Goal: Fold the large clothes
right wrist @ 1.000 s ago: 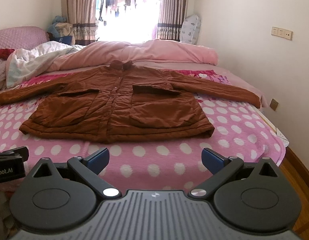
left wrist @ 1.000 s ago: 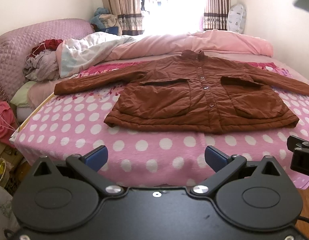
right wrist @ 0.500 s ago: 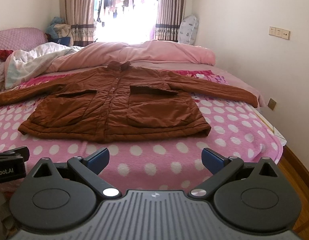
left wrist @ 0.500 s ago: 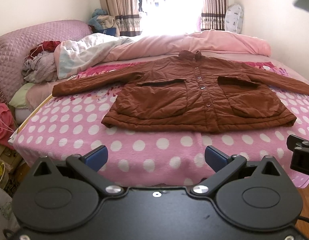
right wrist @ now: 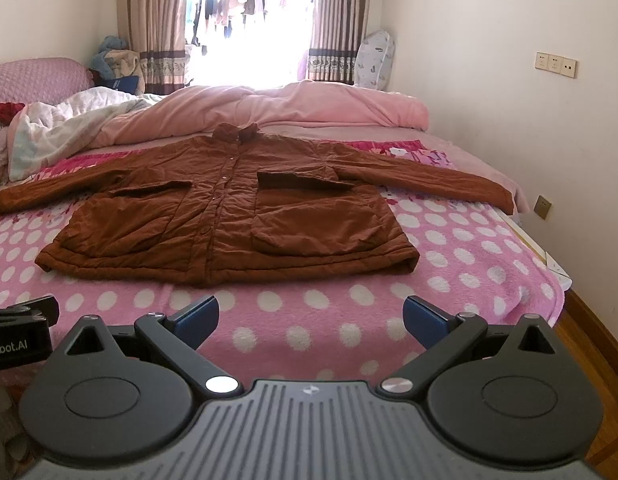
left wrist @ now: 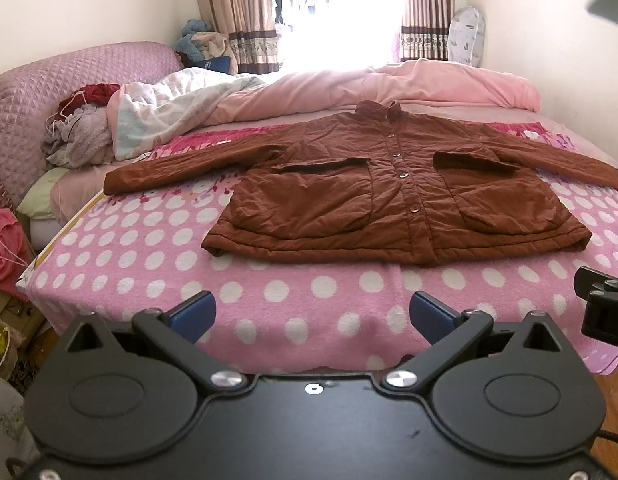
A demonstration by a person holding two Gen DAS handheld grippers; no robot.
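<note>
Coat [left wrist: 397,196] lies flat on the dotted pink blanket [left wrist: 157,256], ahead of both our grippers and well apart from them. From our left gripper [left wrist: 312,316] we lose its right cuff past the frame edge; from our right gripper [right wrist: 311,316] the left cuff runs to the frame's left edge, so we cannot see where it ends. The window [right wrist: 249,20] behind is blown out by glare, and the clothes hanging there are hard to make out. The heap [left wrist: 81,128] near the headboard, far to our left, is too jumbled to sort.

We see a rust-brown padded coat, front up and buttoned down the middle, with a small stand collar and two large patch pockets, each with a flap. The cloth is creased all over.

Its hem faces us and its collar points away, toward a pink quilt [left wrist: 389,88] rolled across the far side of the bed. Both sleeves stretch straight out, so its long axis runs left to right across our view.

We hold both grippers over the near edge of the blanket, fingers spread wide with nothing between them. The right gripper shows at the right edge of the left view, beside the left one.
</note>
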